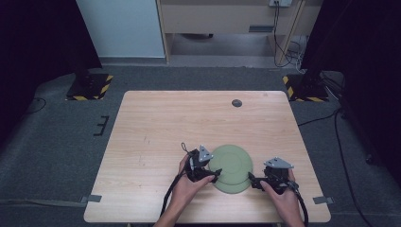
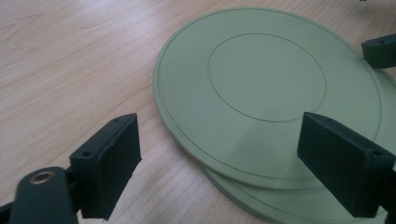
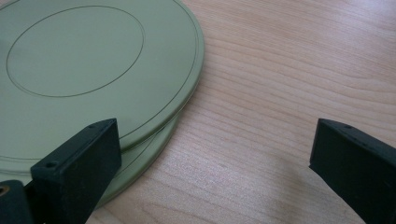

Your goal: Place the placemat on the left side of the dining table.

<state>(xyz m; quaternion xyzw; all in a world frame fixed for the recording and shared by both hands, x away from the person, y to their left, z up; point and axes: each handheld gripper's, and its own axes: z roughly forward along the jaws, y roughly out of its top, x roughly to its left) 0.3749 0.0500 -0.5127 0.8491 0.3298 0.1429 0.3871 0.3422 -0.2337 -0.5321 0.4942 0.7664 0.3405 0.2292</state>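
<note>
Two pale green plates lie stacked and slightly offset near the table's front edge: the upper plate (image 1: 231, 162) (image 2: 266, 77) (image 3: 74, 51) rests on the lower plate (image 1: 235, 187) (image 2: 261, 200) (image 3: 149, 154). My left gripper (image 1: 215, 176) (image 2: 219, 128) is at the stack's left rim, open, with one jaw over the wood and the other over the upper plate. At the stack's right rim my right gripper (image 1: 250, 179) (image 3: 215, 133) is open too, one jaw above the plates' edge and the other above bare table. Neither presses on a plate.
The wooden table (image 1: 156, 127) carries a small dark round disc (image 1: 236, 102) near its far edge. Grey tape (image 1: 93, 198) marks the front corners. Hazard-striped stand bases (image 1: 90, 87) sit on the floor beyond the table.
</note>
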